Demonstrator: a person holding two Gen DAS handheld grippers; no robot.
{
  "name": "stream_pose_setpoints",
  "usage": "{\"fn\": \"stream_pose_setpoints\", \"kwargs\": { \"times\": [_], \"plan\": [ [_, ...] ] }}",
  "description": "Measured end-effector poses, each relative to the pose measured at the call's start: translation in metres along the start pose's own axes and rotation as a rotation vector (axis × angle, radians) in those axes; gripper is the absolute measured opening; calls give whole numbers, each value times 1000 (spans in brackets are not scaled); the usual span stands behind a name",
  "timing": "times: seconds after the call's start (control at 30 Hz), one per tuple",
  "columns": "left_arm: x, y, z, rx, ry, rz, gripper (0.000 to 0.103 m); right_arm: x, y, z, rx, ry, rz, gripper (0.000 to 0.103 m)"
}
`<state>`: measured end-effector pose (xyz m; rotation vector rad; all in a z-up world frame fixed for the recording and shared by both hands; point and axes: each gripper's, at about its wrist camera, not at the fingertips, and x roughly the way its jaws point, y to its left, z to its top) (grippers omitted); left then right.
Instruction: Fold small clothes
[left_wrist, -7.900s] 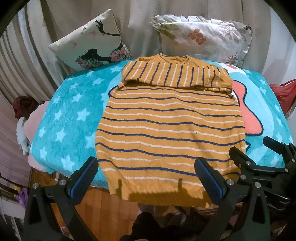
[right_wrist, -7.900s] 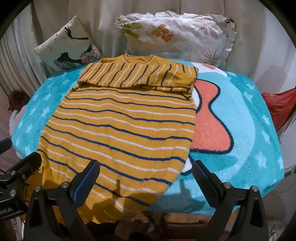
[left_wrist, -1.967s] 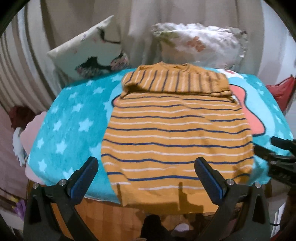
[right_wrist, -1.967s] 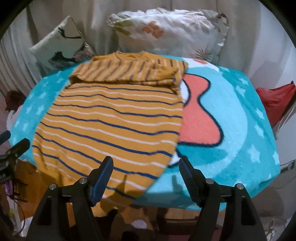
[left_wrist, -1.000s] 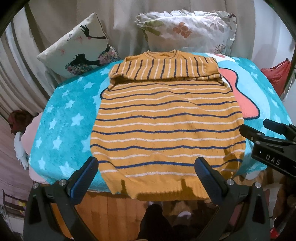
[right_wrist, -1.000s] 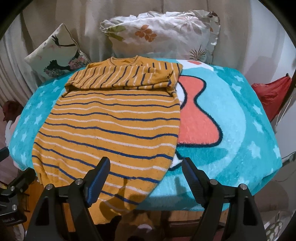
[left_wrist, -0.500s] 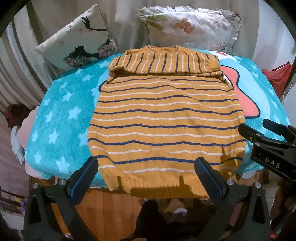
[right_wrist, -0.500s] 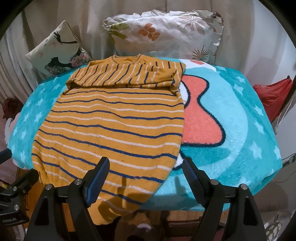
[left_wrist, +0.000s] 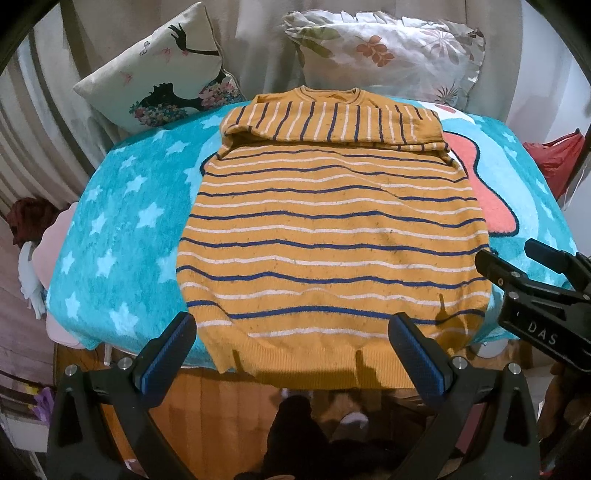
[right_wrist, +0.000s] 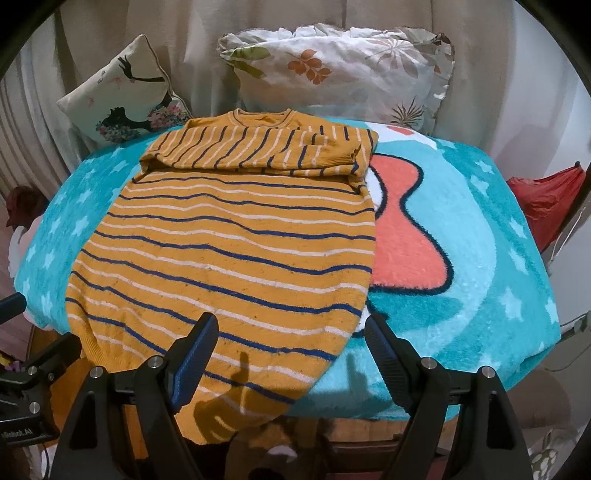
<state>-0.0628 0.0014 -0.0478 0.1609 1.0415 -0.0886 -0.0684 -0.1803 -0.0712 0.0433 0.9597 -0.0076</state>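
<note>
A mustard-yellow sweater with blue and white stripes (left_wrist: 332, 236) (right_wrist: 229, 258) lies flat on a turquoise star-patterned blanket (left_wrist: 122, 229) (right_wrist: 472, 258). Its sleeves are folded across the chest near the collar, and its hem hangs over the near edge. My left gripper (left_wrist: 295, 332) hovers open above the hem with nothing between its fingers. My right gripper (right_wrist: 288, 332) is open too, over the sweater's lower right corner, apart from the cloth. The right gripper's black body (left_wrist: 532, 295) shows at the right edge of the left wrist view.
Two pillows lean at the back: one with a dancer print (left_wrist: 162, 74) (right_wrist: 122, 96), one with leaves (left_wrist: 388, 48) (right_wrist: 340, 70). A red bag (right_wrist: 546, 203) lies at the right. Wooden floor (left_wrist: 207, 398) shows below the blanket's near edge.
Both grippers have kept nearly still over the hem. The sweater lies as it did. The right gripper's jaws stand about as wide as a second ago.
</note>
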Motion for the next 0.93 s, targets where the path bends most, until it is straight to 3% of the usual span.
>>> {"fn": "stream_pose_setpoints", "kwargs": {
  "times": [0.67, 0.93],
  "plan": [
    [-12, -2, -7, -74, -5, -31, 103, -36, 4, -8, -87, -123, -66, 88],
    [-4, 6, -4, -95, 15, -52, 103, -31, 16, -5, -142, -120, -59, 90]
  ]
}}
